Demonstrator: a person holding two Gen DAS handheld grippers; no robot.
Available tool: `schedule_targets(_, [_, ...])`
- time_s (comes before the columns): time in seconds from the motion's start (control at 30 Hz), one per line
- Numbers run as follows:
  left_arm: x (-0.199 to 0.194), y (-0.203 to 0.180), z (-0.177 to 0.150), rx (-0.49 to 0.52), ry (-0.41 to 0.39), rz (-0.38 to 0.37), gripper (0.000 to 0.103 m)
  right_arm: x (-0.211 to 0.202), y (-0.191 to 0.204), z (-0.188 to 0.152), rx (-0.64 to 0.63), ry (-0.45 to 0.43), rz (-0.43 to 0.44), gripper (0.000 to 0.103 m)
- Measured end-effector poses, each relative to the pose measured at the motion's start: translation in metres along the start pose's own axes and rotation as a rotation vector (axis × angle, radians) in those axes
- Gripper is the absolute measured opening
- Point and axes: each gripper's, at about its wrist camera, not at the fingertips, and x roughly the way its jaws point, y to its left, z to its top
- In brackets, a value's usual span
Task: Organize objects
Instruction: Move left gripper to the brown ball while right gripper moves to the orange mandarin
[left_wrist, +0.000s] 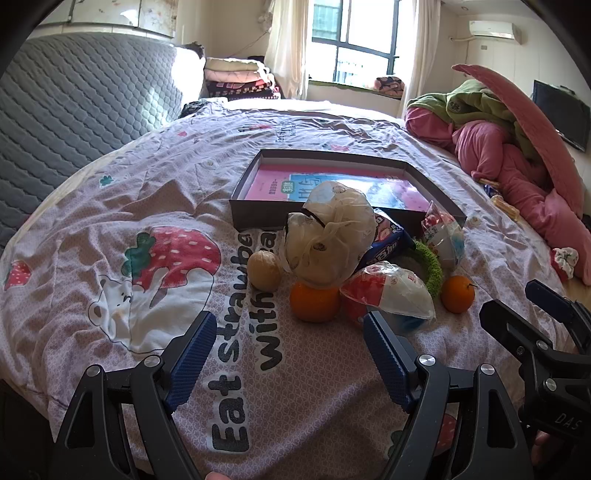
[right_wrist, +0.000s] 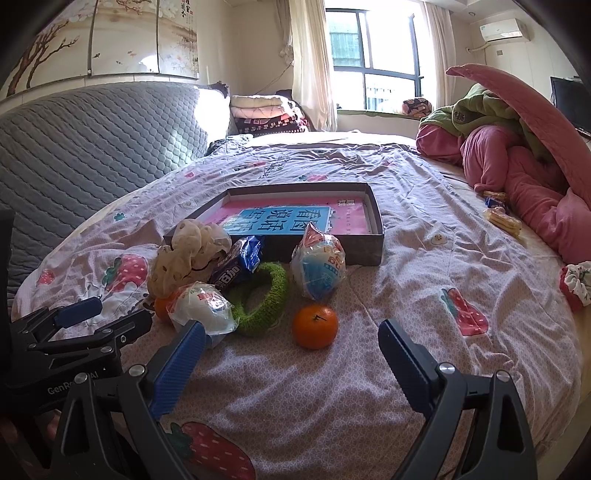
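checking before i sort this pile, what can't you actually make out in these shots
- Left wrist view: the near orange is partly covered by the cream scrunchie on top of it; the green ring is mostly behind the wrapped snack.
- Right wrist view: the same orange is nearly hidden behind that snack.
- Both views: the booklet in the box is partly blocked by the pile, and the blue packet has unreadable print.

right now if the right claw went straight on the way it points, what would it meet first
Most likely the lone orange, which lies on the bedspread just ahead of the open right claw. Beyond it stands a wrapped snack bag; depth is uncertain.
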Motion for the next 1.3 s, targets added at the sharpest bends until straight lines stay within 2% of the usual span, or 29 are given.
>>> schedule_targets(0.73, [0.005,0.009,-0.003,-0.006,0.021,0.009,0.082,0.002,-0.003,-0.002,0.002,0.014,-0.003,0.095])
schedule_targets(0.9, [0.006,0.017,-0.004,-0.012,-0.01,0.01,0.082,0.004,-0.005,-0.004,-0.005,0.026,-0.013,0.095])
schedule_targets(1.2, [0.015,0.028,-0.004,-0.041,0.051,0.017,0.082,0.011,-0.009,-0.005,0.001,0.048,-0.028,0.094])
schedule_targets(1.3, [0.021,0.034,-0.002,-0.052,0.05,0.024,0.082,0.014,-0.011,-0.006,0.004,0.055,-0.033,0.094])
